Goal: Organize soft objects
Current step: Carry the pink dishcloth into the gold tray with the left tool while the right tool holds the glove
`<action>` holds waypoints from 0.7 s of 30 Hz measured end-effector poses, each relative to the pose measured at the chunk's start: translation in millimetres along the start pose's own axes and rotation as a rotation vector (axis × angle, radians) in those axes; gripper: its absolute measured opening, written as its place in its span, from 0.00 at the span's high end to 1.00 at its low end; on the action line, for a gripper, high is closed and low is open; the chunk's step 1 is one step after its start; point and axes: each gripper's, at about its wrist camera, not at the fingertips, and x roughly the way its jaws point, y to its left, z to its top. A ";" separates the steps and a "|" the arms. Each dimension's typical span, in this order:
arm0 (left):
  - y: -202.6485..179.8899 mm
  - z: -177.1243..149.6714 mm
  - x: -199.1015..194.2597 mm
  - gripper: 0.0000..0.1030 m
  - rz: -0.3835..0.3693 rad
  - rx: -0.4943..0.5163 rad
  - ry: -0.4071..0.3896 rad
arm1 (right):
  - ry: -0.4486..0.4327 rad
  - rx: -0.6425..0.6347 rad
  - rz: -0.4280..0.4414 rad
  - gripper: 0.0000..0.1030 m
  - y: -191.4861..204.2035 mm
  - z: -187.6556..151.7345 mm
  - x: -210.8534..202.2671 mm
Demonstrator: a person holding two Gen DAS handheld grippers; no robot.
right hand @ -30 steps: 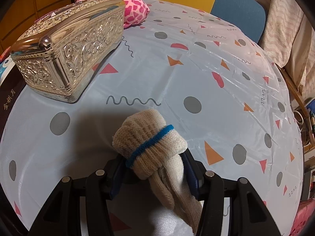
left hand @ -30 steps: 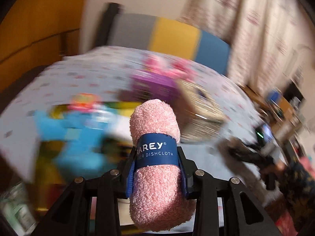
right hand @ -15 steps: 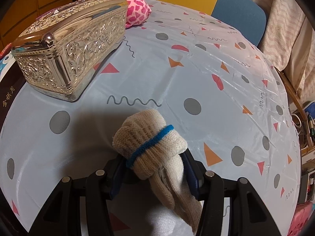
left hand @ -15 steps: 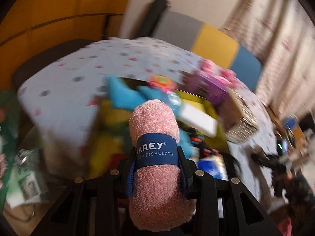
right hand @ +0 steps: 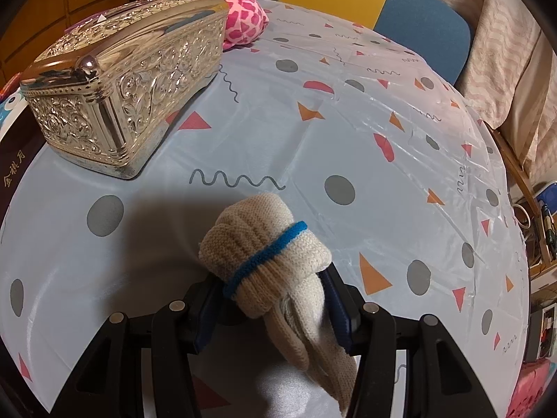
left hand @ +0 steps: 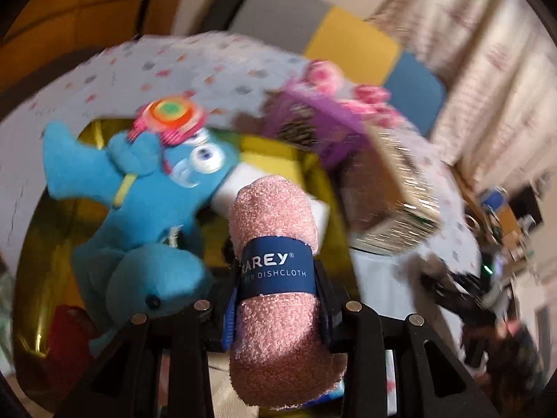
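My left gripper (left hand: pixel 276 299) is shut on a rolled pink dishcloth (left hand: pixel 275 223) with a dark blue paper band. It hangs over a gold-lined box (left hand: pixel 55 230) that holds a blue plush toy (left hand: pixel 139 188) and a white block (left hand: pixel 243 181). My right gripper (right hand: pixel 269 299) is shut on a knotted beige knit glove (right hand: pixel 257 240) with a blue stripe, held just above the patterned tablecloth (right hand: pixel 365 132); the glove's loose end hangs down toward the camera.
An ornate silver casket (right hand: pixel 118 94) stands at the left of the right wrist view, with a pink spotted plush (right hand: pixel 240 10) behind it. A purple box (left hand: pixel 313 125) sits past the gold-lined box. A colour-block chair (right hand: pixel 400 7) stands at the table's far edge.
The left gripper swung left and then dropped closer over the gold-lined box with the dishcloth still in it; the blue plush now looms larger. The right gripper and its glove stayed put.
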 end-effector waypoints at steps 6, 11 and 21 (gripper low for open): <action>0.4 -8.3 17.7 0.62 0.108 0.060 -0.007 | -0.002 -0.016 -0.005 0.47 0.3 -0.4 -0.8; -6.7 -10.6 13.2 0.44 0.087 0.104 -0.014 | -0.003 -0.023 -0.007 0.47 -0.1 -0.3 -0.6; -15.4 -17.8 -18.7 0.34 0.168 0.186 -0.115 | -0.003 -0.029 -0.013 0.47 0.8 -0.6 -1.3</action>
